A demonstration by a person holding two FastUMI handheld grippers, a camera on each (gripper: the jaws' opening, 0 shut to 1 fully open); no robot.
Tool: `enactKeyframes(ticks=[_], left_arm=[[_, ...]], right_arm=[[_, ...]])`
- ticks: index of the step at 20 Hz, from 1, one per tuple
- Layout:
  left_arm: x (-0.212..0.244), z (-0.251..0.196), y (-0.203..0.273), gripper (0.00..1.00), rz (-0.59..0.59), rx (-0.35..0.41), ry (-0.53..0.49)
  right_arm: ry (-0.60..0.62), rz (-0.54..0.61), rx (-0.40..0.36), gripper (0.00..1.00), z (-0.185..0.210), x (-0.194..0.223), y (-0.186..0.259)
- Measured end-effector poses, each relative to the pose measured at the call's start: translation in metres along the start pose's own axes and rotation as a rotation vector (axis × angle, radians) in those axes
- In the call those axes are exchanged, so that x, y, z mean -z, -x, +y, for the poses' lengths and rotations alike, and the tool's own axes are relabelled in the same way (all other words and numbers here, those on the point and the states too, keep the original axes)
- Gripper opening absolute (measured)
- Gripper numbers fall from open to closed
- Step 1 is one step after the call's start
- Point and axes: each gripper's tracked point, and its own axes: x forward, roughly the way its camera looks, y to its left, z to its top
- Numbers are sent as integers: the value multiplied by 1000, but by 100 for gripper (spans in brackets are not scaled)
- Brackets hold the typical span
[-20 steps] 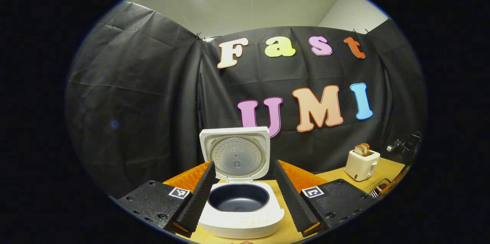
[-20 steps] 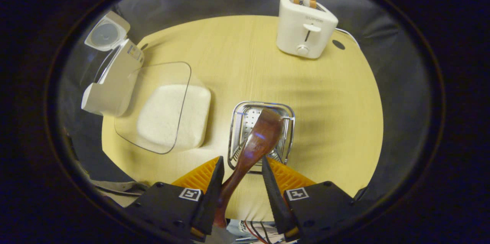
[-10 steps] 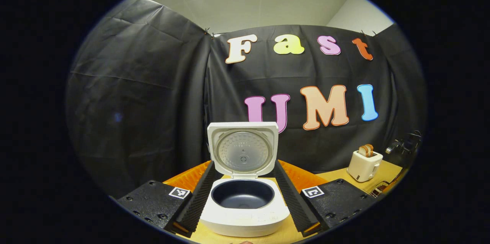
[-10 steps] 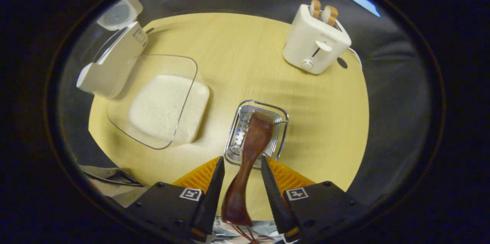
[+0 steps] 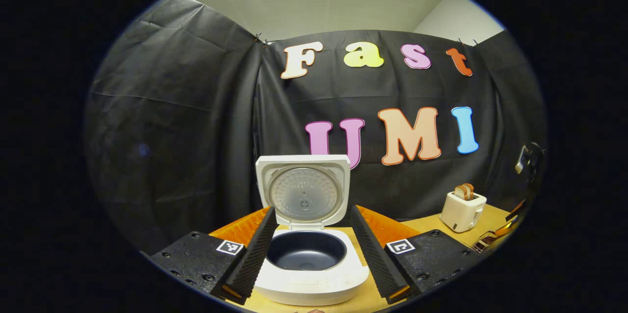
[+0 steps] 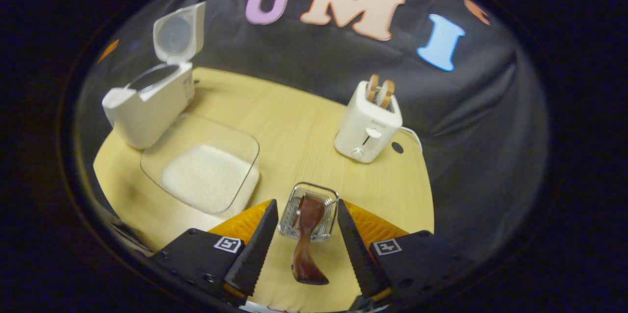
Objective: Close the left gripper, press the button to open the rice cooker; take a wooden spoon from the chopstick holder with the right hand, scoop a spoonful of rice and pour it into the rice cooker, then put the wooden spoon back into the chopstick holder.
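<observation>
Right tool (image 6: 303, 239) pulled back, open; wooden spoon (image 6: 305, 234) released in chopstick holder (image 6: 329, 194), bowl end hidden.

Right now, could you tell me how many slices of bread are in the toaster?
2: both stand upright side by side in the toaster slots, left slice and right slice. None seems hidden.

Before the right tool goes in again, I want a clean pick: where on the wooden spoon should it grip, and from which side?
Grip the wooden spoon by its flared handle end, which juts up and out of the chopstick holder toward the camera. Its bowl sits down inside the metal basket, out of reach. Come from above, the open right tool straddling the handle's narrow neck.
</observation>
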Motion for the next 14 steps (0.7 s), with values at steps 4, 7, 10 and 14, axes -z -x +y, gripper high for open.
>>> enactKeyframes(ticks=[4,7,10,14], left_arm=[[-14,-31,-8,89,-25,87,-35],[-22,-53,-14,90,-43,142,-42],[-22,-73,-16,93,-32,193,-49],[-26,-90,-20,90,-16,238,-90]], right_arm=[[-170,-130,80,75,-18,18,18],[-316,-221,116,78,-25,25,24],[-408,-270,96,84,-9,34,22],[-520,-301,96,89,3,42,0]])
